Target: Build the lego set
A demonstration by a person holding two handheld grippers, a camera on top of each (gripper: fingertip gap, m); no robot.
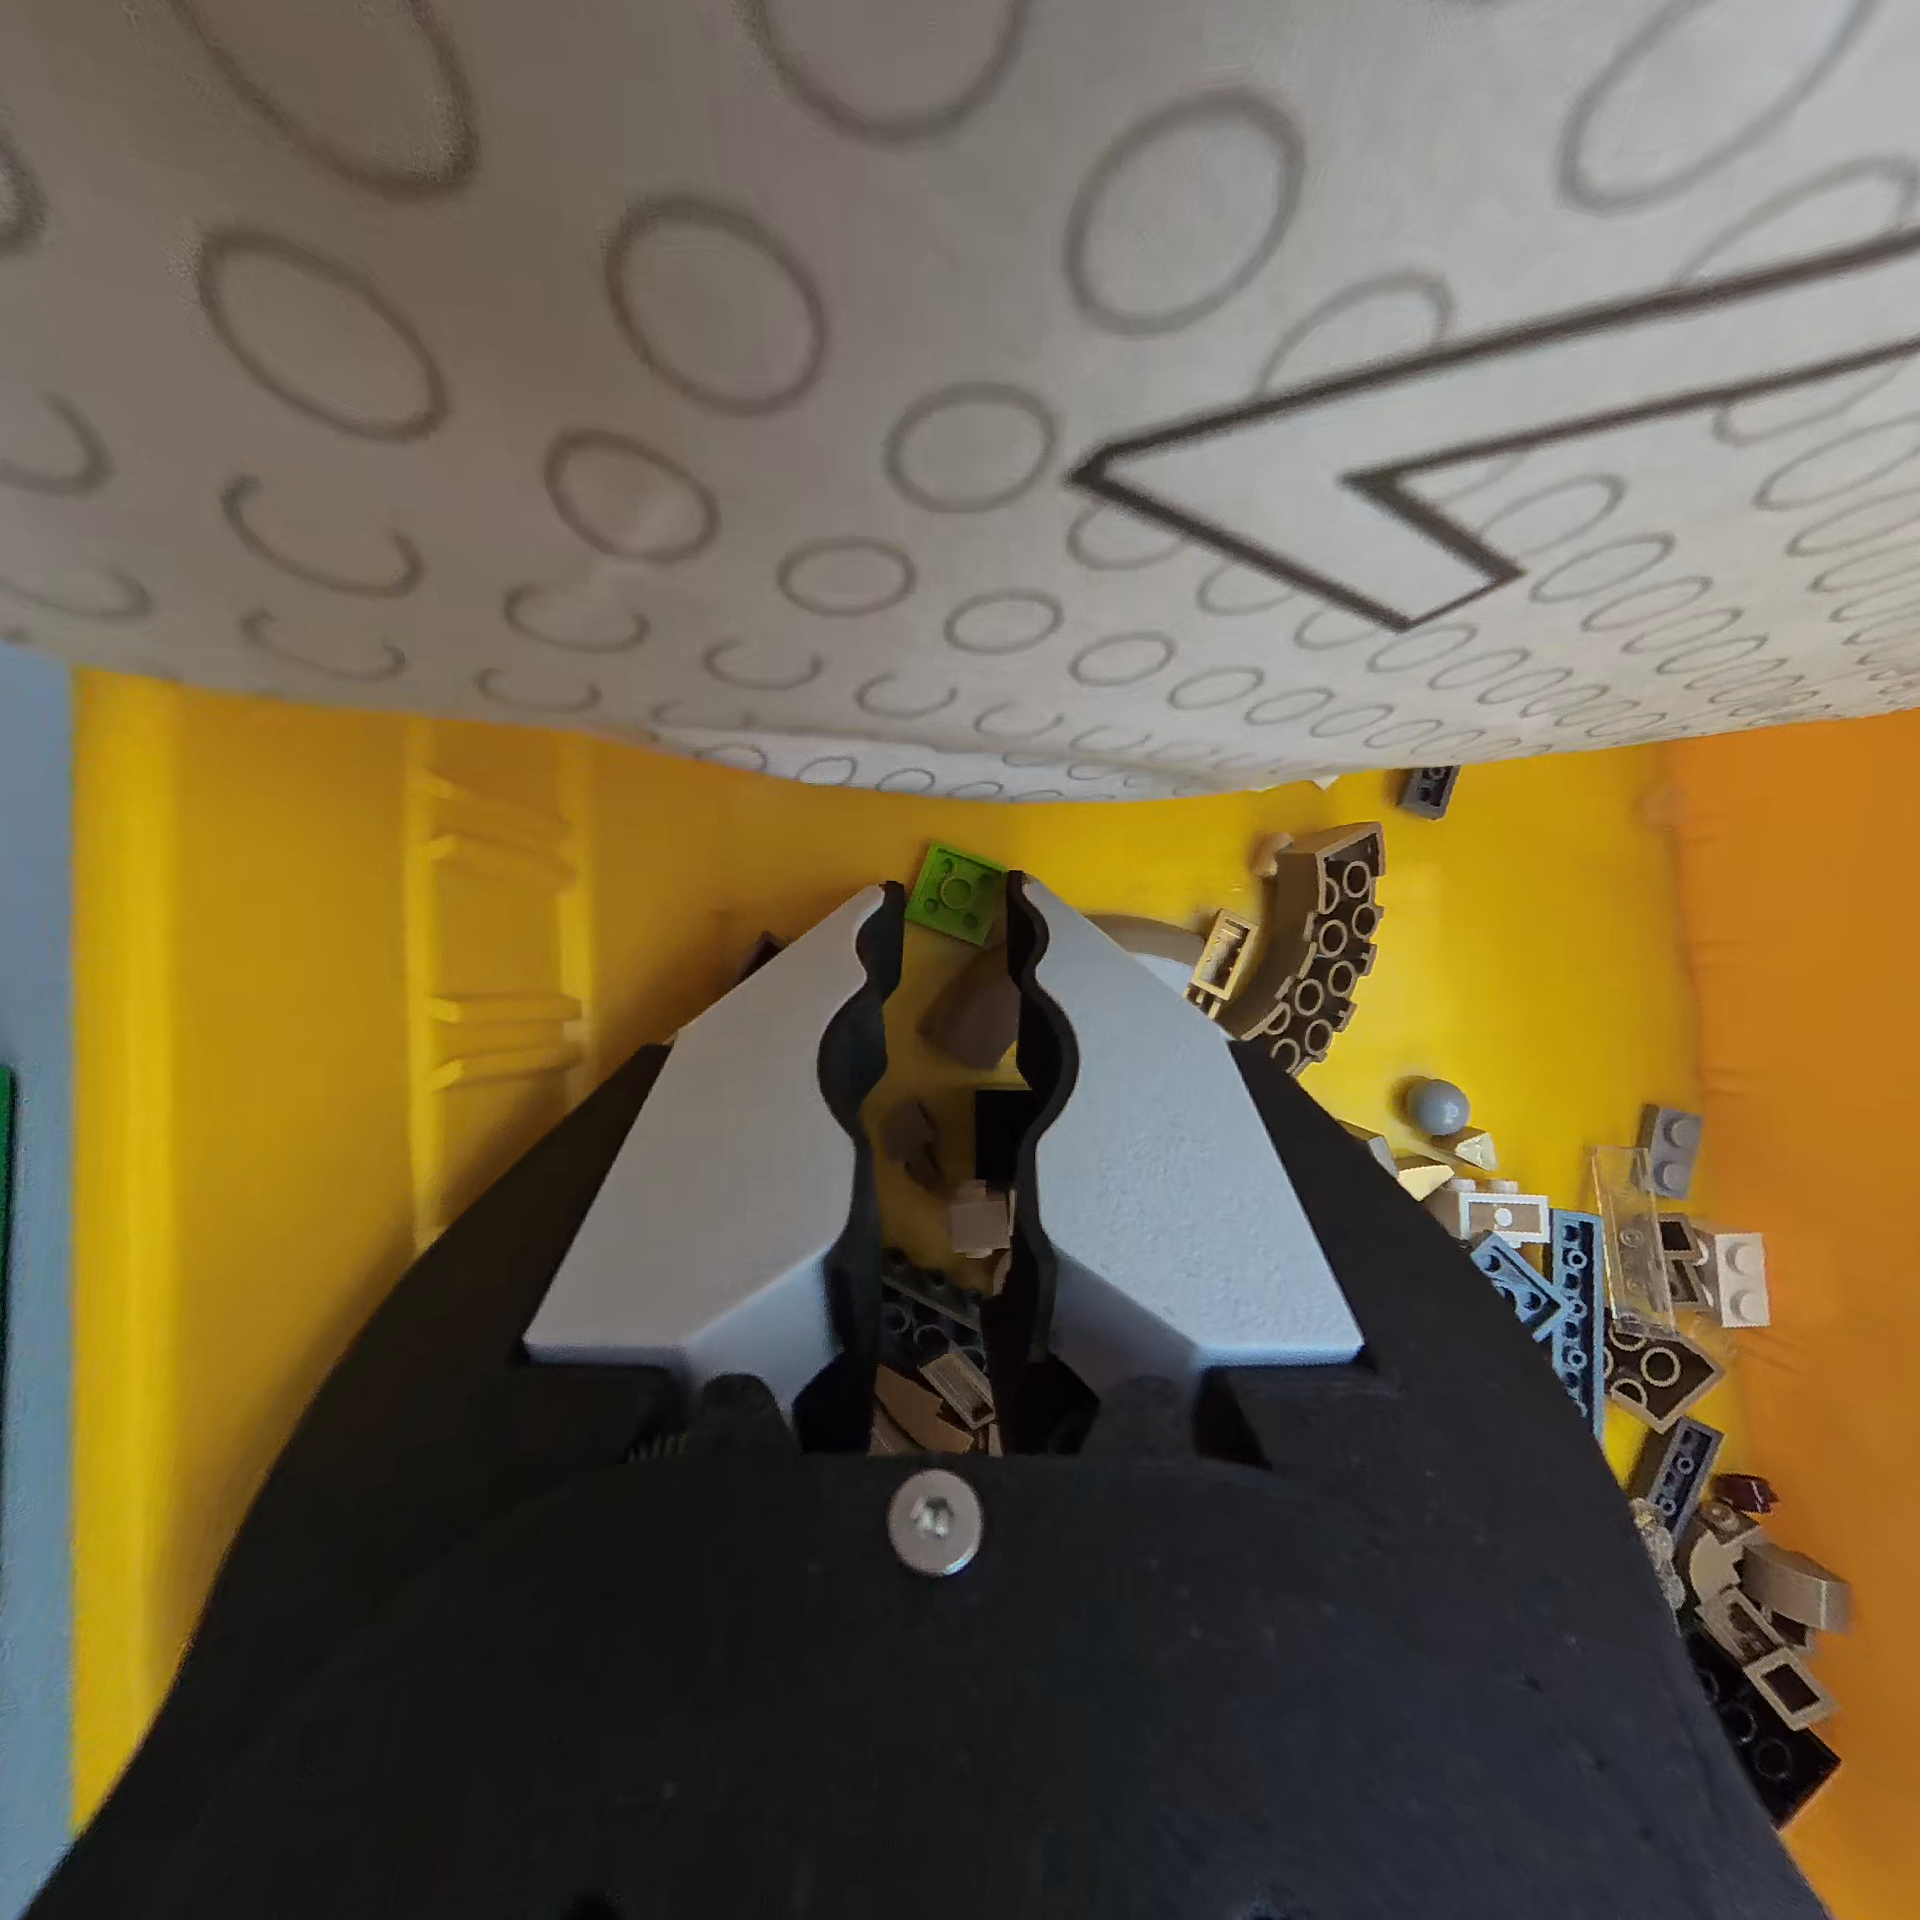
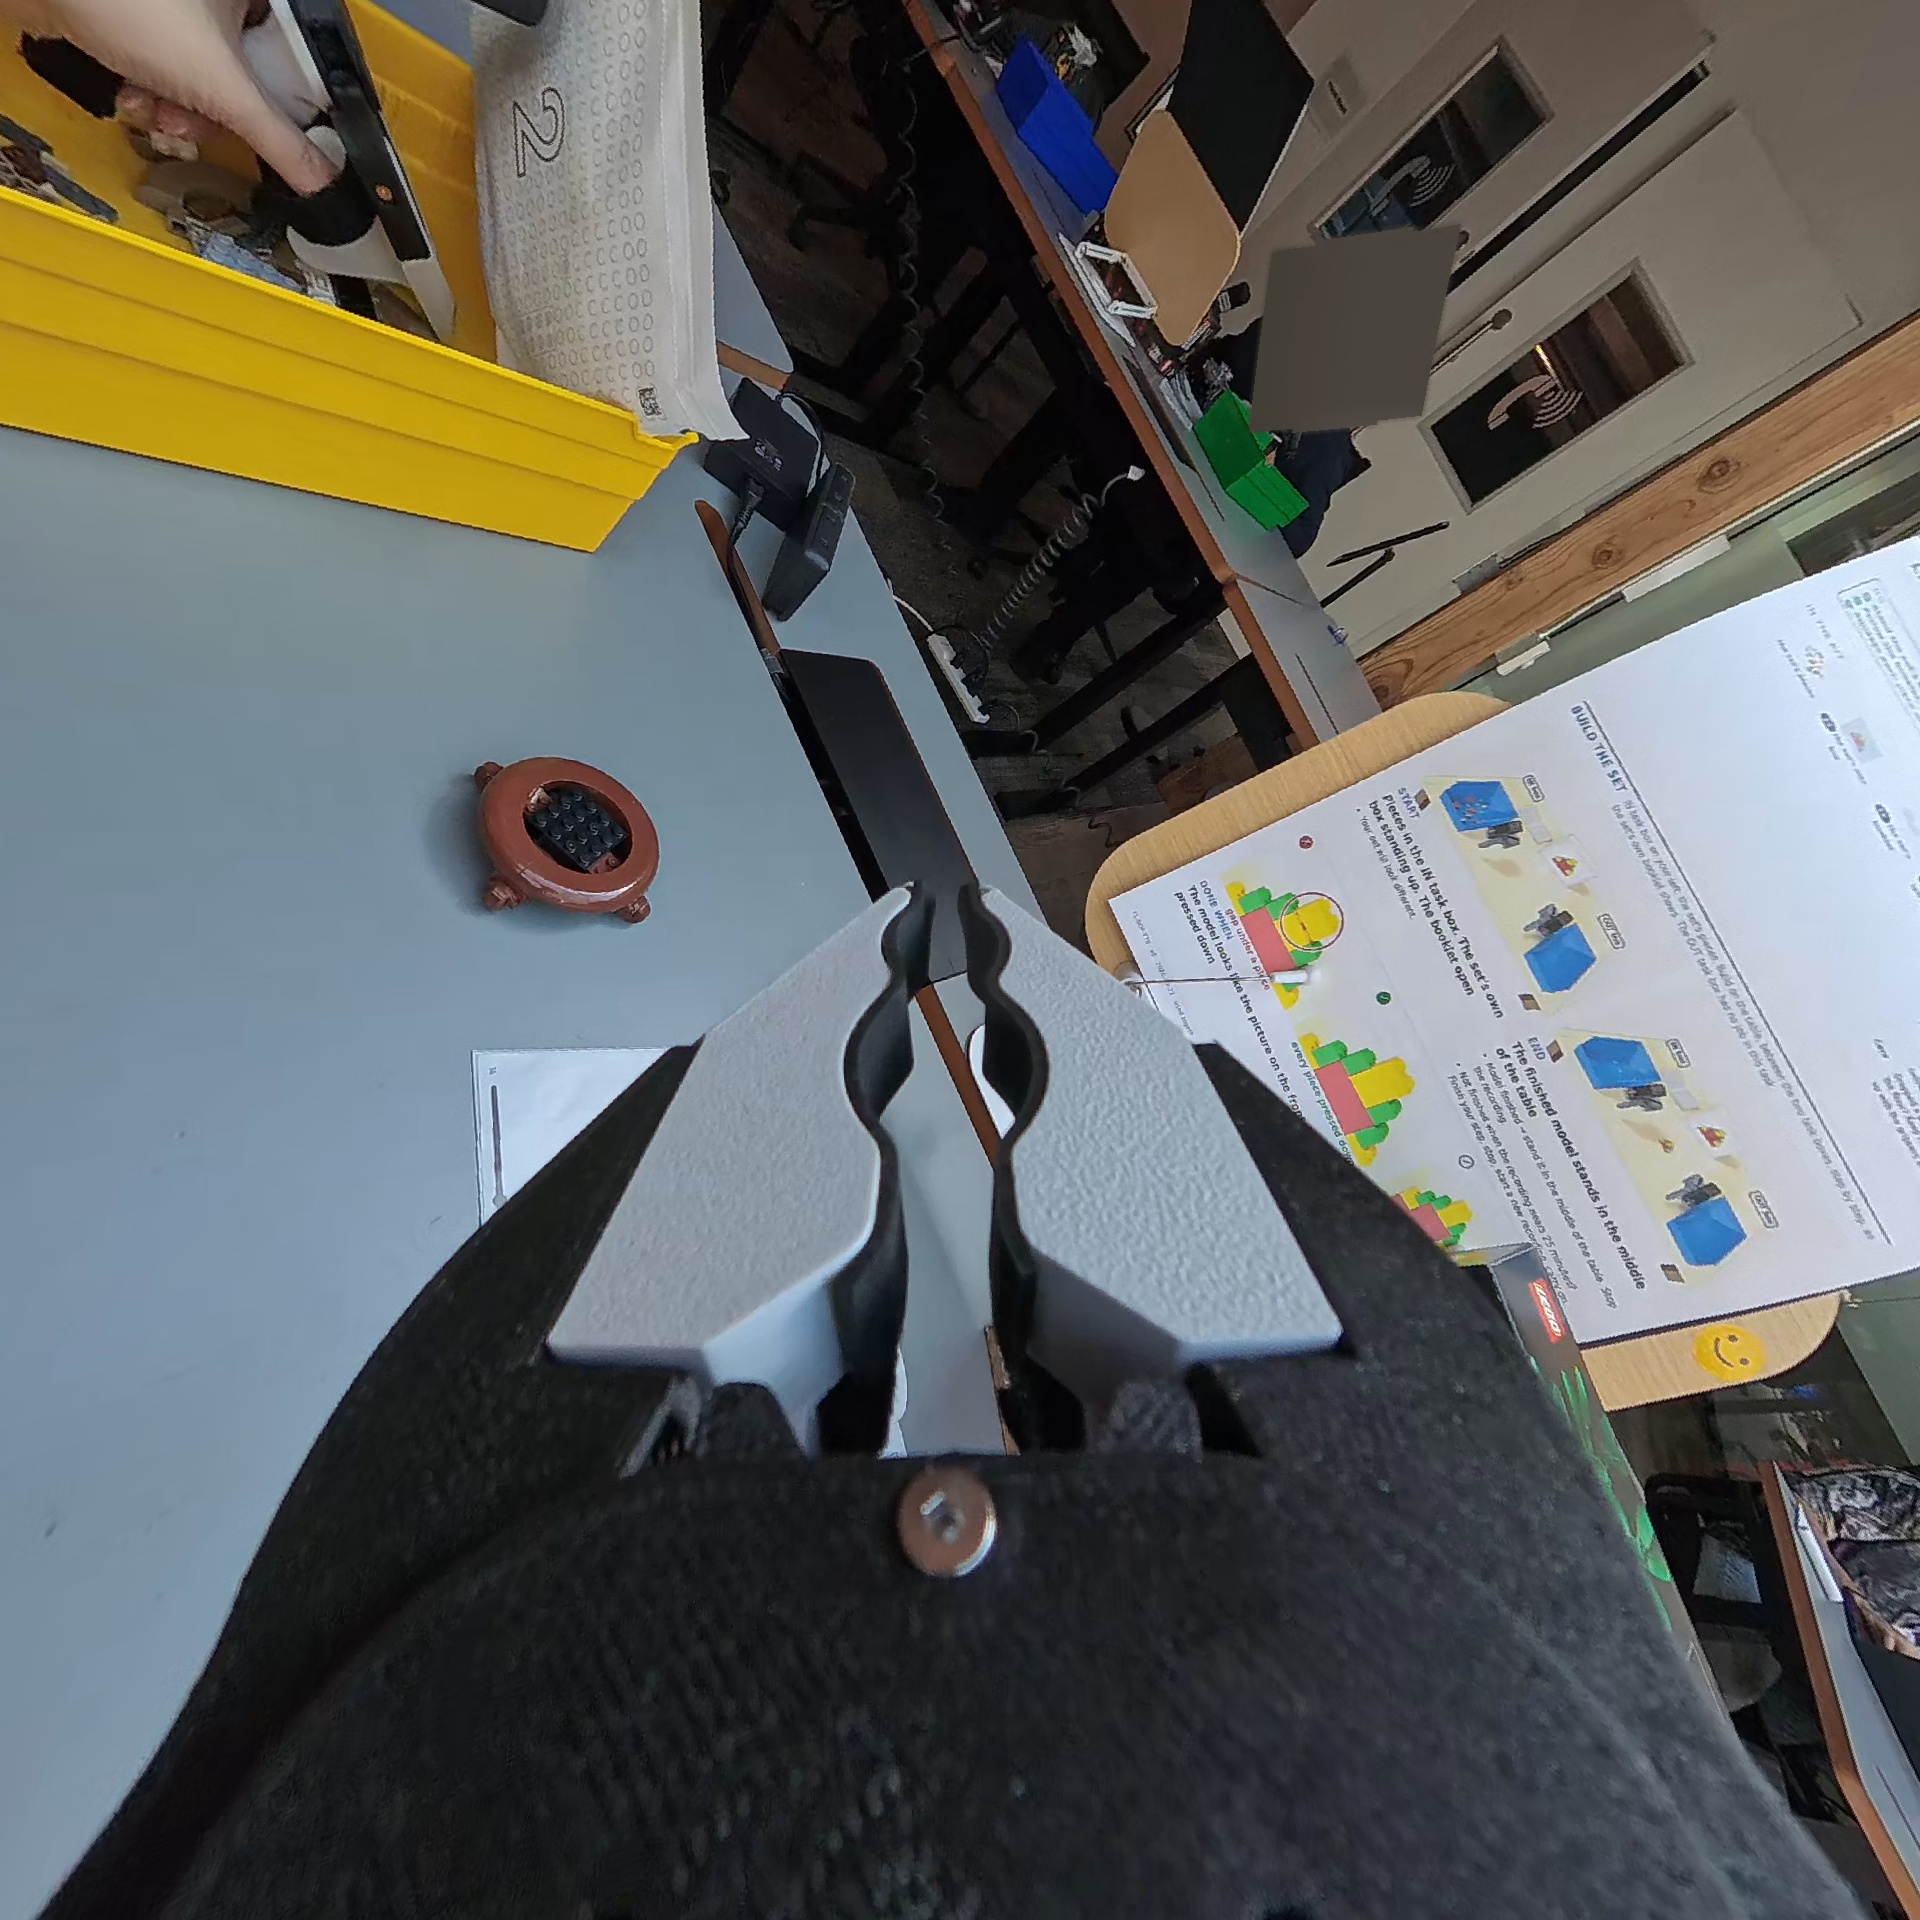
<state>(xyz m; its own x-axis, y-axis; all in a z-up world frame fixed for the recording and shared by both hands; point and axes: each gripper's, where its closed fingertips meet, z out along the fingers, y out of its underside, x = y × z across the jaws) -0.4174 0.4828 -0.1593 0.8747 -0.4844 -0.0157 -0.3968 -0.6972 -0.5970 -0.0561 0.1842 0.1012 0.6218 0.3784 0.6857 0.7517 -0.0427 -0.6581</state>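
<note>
- The lego pieces, loose in tan, grey, blue-grey and black, lay on the floor of a yellow bin, most of them heaped to the right of the left gripper.
- A lime-green square plate sat just beyond that gripper's fingertips, and a tan curved piece lay in the gap between its fingers.
- The left gripper's jaws stood slightly apart over the bin floor, gripping nothing.
- A white paper bag printed with grey rings hung over the far side of the bin, ahead of the left gripper.
- A small build, a brown ring around a black studded plate, rested on the grey table, ahead and to the left of the right gripper.
- The right gripper's jaws showed a narrow gap and held nothing, poised above the table near its edge.
- An instruction sheet on a wooden board stood to the right of the right gripper.
- In the right wrist view, a hand held the left gripper inside the bin, far ahead to the left.
</note>
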